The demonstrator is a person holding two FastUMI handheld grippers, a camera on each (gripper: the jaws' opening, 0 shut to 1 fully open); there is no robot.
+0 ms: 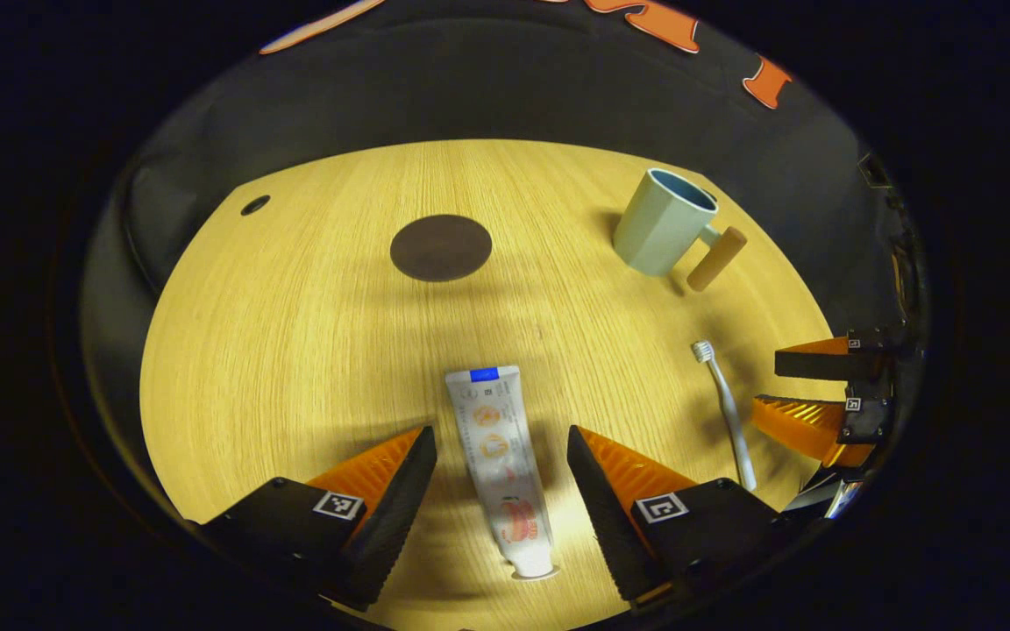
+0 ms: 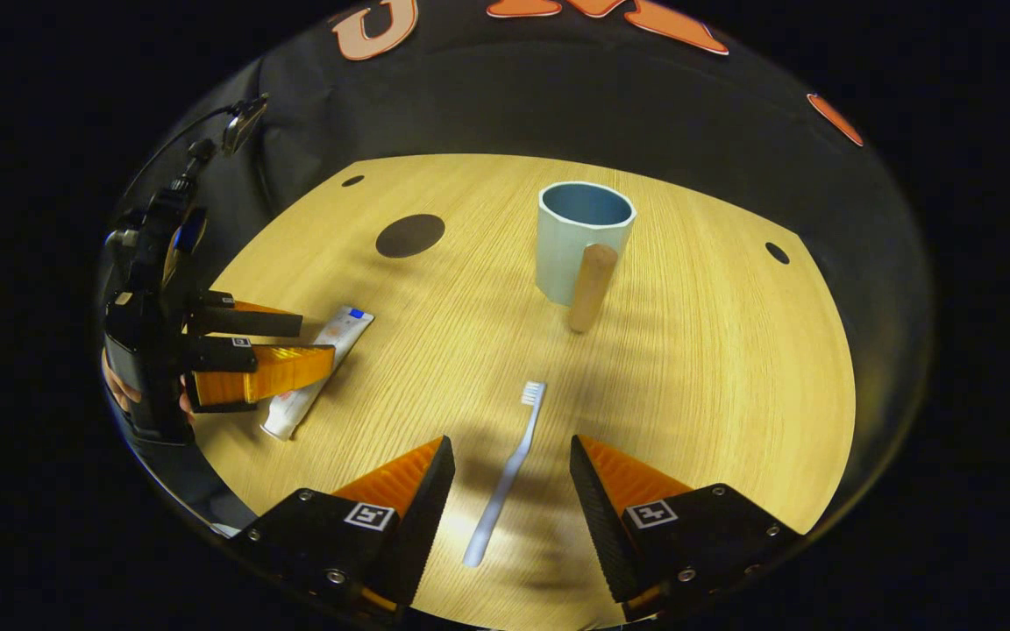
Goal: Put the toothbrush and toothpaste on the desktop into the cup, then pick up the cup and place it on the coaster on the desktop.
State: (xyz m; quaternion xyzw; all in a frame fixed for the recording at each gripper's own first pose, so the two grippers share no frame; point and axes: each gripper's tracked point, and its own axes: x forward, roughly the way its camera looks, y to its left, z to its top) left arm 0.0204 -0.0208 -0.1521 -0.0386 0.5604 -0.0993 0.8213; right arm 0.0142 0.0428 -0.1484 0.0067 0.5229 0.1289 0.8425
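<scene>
Hiding the toothpaste (image 2: pixel 316 372) middle, left gripper (image 2: pixel 281 346) fingers straddle it.

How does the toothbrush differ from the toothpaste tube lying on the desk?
The toothbrush is thin and pale blue; the toothpaste tube is wide, flat and white with printed pictures. The toothbrush lies between the right tool's open fingers, the tube between the left tool's. Both lie flat, ungrasped.

Desktop (image 1: pixel 295 350): toothpaste (image 1: pixel 501 464), toothbrush (image 1: pixel 727 412), cup (image 1: pixel 663 223), apparently coaster (image 1: pixel 441 248).
</scene>
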